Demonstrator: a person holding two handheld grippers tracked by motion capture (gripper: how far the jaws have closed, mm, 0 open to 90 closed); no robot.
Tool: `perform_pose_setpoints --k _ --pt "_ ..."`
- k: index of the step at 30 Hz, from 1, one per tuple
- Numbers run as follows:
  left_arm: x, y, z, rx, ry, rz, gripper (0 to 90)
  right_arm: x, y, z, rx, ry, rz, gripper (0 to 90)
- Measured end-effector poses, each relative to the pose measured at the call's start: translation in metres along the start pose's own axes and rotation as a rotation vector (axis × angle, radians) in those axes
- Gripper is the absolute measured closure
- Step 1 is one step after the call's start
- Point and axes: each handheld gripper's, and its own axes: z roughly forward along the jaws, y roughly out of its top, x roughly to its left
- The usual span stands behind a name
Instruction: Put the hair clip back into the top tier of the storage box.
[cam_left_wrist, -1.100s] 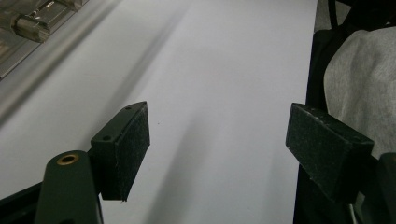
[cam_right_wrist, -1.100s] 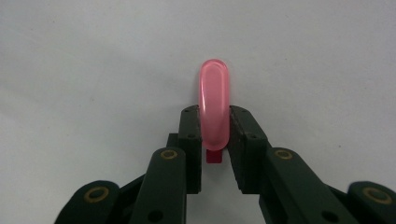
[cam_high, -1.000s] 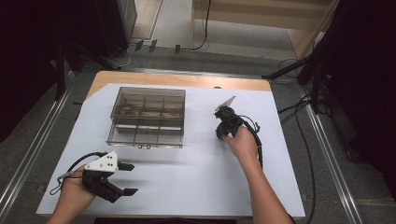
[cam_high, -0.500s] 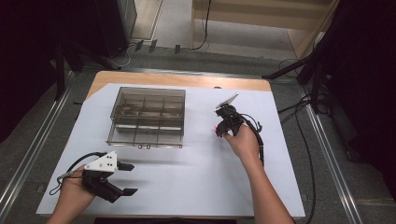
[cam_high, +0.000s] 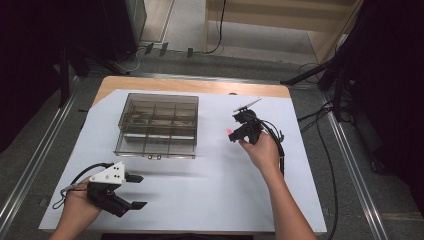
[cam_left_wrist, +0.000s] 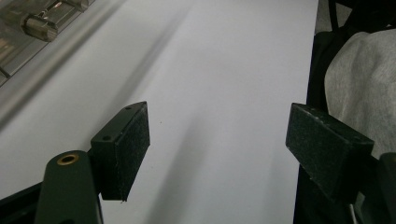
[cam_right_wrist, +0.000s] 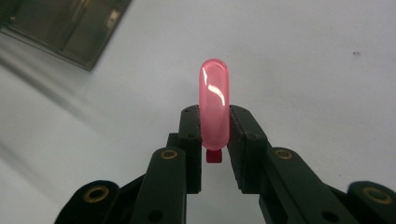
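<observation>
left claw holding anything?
No, the left claw stands wide open, with only bare white table sheet between its pads.

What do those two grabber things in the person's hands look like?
Both tongs are black. The left tongs carry a grey three-cornered plate on top, and a thin black cable loops out behind. Their flat, block-shaped pads look fuzzy. The right tongs have jointed arms with brass-coloured rivets, and a black cable trails back along the bare forearm.
</observation>
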Motion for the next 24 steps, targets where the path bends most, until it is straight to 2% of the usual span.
perform_pose_setpoints --k 1,9,12,17,24 --pt "0.0 0.0 0.0 0.003 0.0 0.001 23.1 0.001 -0.001 -0.001 -0.016 0.017 -0.005 76.8" --pt "0.001 0.001 0.001 0.002 -0.004 0.004 23.1 0.009 -0.003 -0.011 -0.103 0.021 -0.046 76.7" --pt "0.001 0.002 0.002 0.005 -0.007 0.008 23.1 0.011 -0.003 -0.014 -0.117 0.059 -0.044 76.7" --pt "0.002 0.003 0.003 0.0 -0.012 0.011 23.1 0.015 -0.006 -0.022 -0.164 0.054 -0.07 76.7" --pt "0.004 0.006 0.004 -0.001 -0.021 0.019 23.1 0.017 -0.01 -0.033 -0.218 0.085 -0.069 76.7"
